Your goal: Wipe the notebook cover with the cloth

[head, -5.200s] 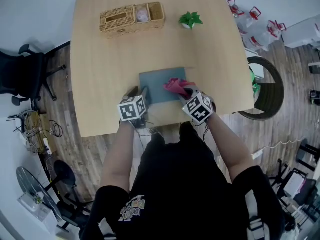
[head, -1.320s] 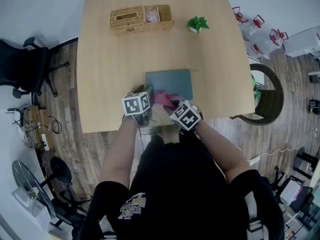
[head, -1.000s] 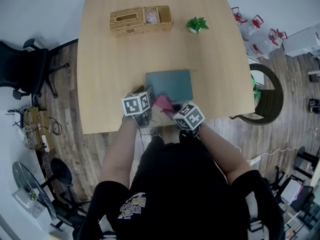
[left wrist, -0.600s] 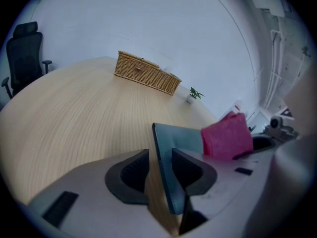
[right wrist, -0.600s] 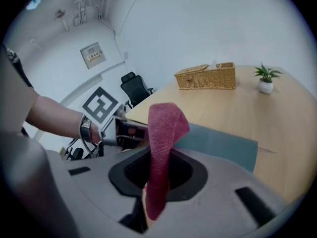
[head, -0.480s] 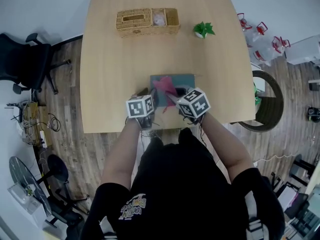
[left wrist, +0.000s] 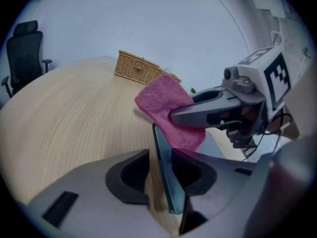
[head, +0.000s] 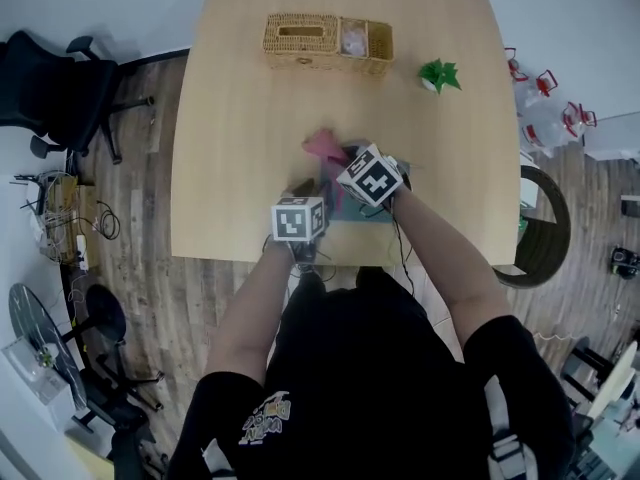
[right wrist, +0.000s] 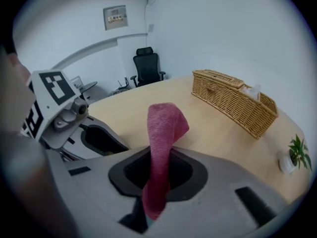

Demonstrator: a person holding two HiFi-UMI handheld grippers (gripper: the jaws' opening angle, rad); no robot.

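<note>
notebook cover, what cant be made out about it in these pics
- Grip: in the left gripper view the notebook stands edge-on between the jaws of the left gripper, with a gap on one side. Whether the pads press on it is unclear.
- Cloth contact: the right gripper, shut on the cloth, blocks the cover in its own view.
- Cover face: in the head view it lies mostly under both grippers.

The cloth [head: 322,145] is deep pink. The notebook [left wrist: 167,174] has a dull teal-grey cover. The table [head: 240,118] is pale wood with fine grain lines. The wicker basket [head: 300,40] is woven tan. The plant [head: 438,74] is green. The marker cubes [head: 300,218] show black squares on white.
</note>
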